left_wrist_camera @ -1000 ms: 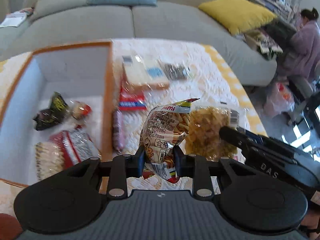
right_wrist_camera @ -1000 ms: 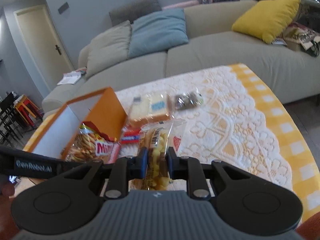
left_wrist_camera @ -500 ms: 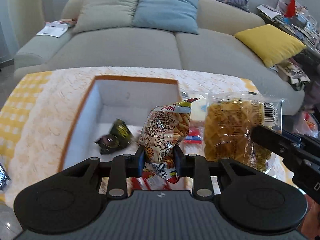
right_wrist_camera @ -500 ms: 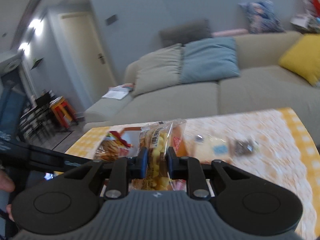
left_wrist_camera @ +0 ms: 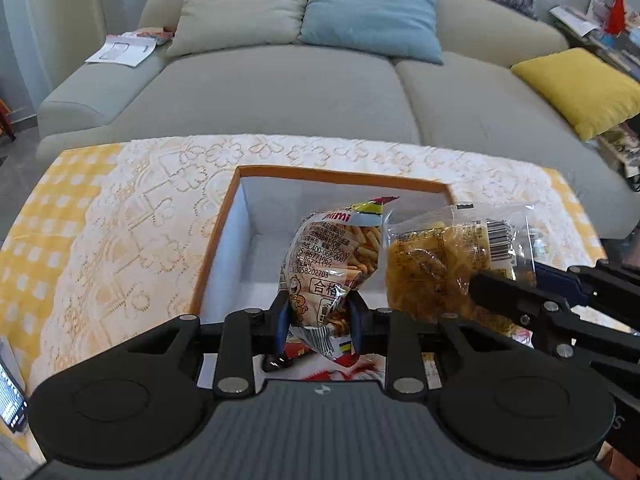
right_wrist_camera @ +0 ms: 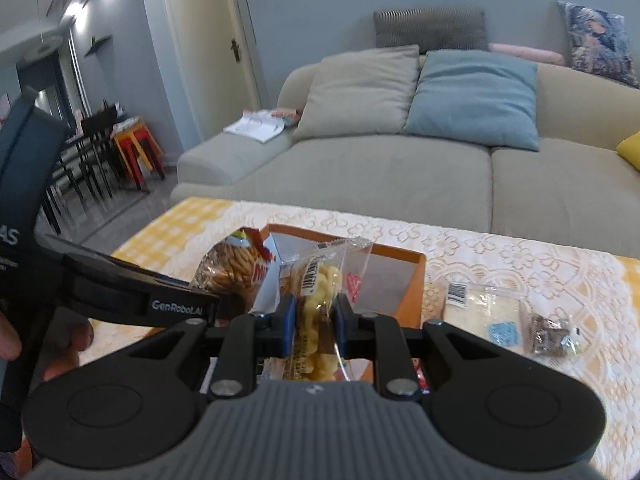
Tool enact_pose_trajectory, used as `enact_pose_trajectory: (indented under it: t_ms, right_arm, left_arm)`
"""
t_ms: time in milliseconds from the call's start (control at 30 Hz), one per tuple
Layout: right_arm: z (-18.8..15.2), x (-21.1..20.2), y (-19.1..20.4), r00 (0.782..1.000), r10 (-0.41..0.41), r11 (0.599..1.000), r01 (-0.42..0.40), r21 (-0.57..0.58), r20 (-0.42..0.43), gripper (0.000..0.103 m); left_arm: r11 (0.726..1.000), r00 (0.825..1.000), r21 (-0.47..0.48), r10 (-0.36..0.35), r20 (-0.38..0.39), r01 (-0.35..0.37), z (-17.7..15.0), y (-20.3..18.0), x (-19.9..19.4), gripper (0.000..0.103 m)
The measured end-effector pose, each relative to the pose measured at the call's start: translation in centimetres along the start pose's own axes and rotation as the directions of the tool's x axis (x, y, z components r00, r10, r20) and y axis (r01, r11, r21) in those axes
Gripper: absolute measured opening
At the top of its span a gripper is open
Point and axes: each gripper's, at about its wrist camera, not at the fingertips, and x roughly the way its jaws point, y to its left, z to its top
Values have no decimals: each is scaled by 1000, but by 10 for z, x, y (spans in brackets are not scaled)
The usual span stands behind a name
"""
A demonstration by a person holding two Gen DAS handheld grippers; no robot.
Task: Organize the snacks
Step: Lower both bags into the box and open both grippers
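A lace-covered table (left_wrist_camera: 160, 200) before the sofa carries an orange box (left_wrist_camera: 340, 174). The left gripper (left_wrist_camera: 319, 322) pinches a Mimi bag (left_wrist_camera: 332, 264), the right gripper (right_wrist_camera: 315, 330) a puffs bag (right_wrist_camera: 320, 292), both above the box. Best lower each well inside the walls before letting go.

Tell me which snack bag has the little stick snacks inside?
The printed Mimi bag, pinched by the left gripper. The clear bag in the right gripper holds pale yellow puffy pieces instead.

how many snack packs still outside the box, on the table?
2: a clear pack with blue label and a small dark pack, both right of the orange box. Tongs may hide more.
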Motion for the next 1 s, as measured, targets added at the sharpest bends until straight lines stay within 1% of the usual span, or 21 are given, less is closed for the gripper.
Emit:
enact_pose_trajectory:
  t_ms: [33,167,267,333,500,633,800,867,933,1000]
  right_arm:
    - [2,9,-1,1000,-4,1000,4,-4,-13,18]
    - [7,39,-6,998,-16,1000,15,-8,-62,18]
    - [8,61,-9,994,-31,1000,30,-9,-107,18]
    - [9,74,-11,991,-33,999,32,-9,-131,18]
    - [8,94,-12,983,-46,999,42,-25,-175,18]
    - [6,102,-16,980,-51,999,48,-24,-190,18]
    - [6,108,-16,977,-72,996,62,-56,-202,20]
    - [7,107,-16,976,-83,995,71,-69,-201,22]
    - [8,104,-16,977,-95,994,82,-75,-192,24]
    - [10,102,-17,978,-107,992,94,-81,-179,26]
  left_arm:
    - [1000,1000,3,4,-5,-4,2,2,5,33]
    - [1000,1000,-7,-18,-21,18,11,9,26,34]
    - [1000,999,-12,-9,-37,9,16,12,43,34]
    - [1000,999,-14,-16,-45,15,20,11,51,34]
    - [1000,998,-14,-15,-63,14,24,9,68,34]
    - [1000,996,-12,-14,-87,13,23,11,81,34]
    - [1000,994,-15,-6,-107,5,23,14,88,34]
    - [1000,994,-19,-4,-111,2,24,14,88,39]
    - [1000,993,-19,5,-116,-8,24,15,90,48]
    - [1000,993,-28,9,-117,-13,24,16,89,49]
